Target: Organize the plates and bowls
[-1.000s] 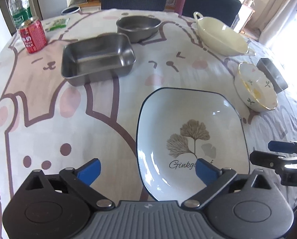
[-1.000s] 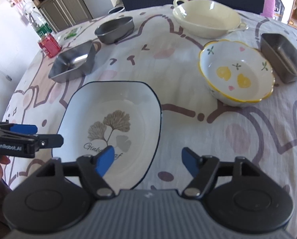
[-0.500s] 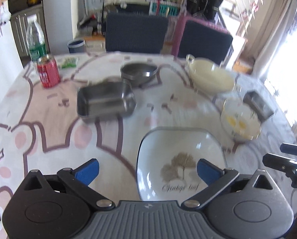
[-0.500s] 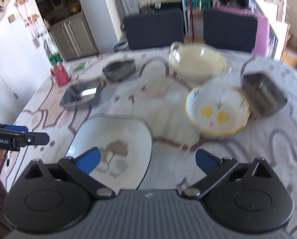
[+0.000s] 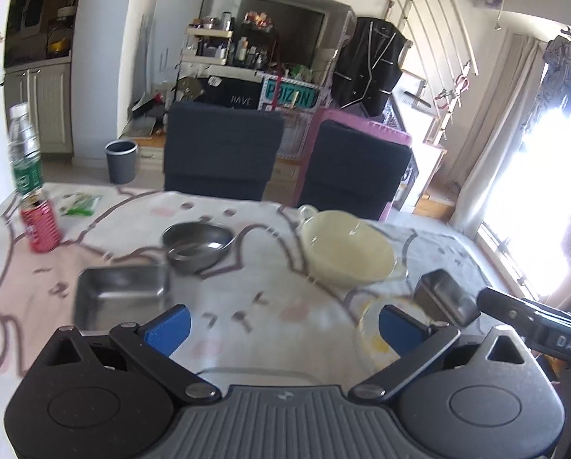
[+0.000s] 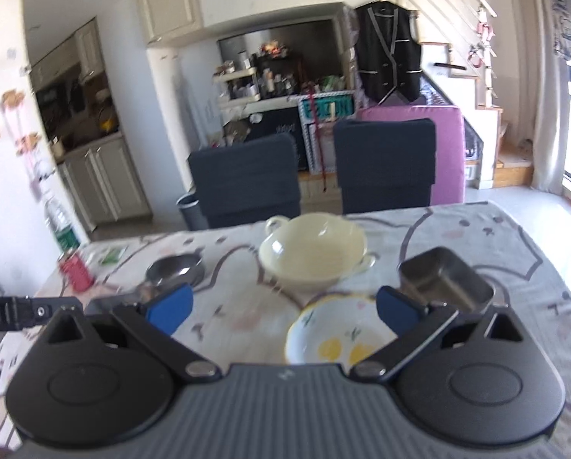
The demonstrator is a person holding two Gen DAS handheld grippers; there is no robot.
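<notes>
With both the left gripper (image 5: 283,325) and the right gripper (image 6: 283,311) spread wide and empty above the table (image 6: 514,252), the next pick probably wanted the flowered bowl (image 6: 337,338), just beside the steel tin (image 6: 444,281), approached rim-first.

Daylight entered from the window (image 5: 553,176) at right and overexposed it. Motion blur softened the tablecloth (image 6: 247,306) and the dishes in both views. Fisheye distortion curved the edges; corners were vignetted black.

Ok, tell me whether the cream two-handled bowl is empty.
Empty: the cream bowl shows only its bare glossy inside in both wrist views.
</notes>
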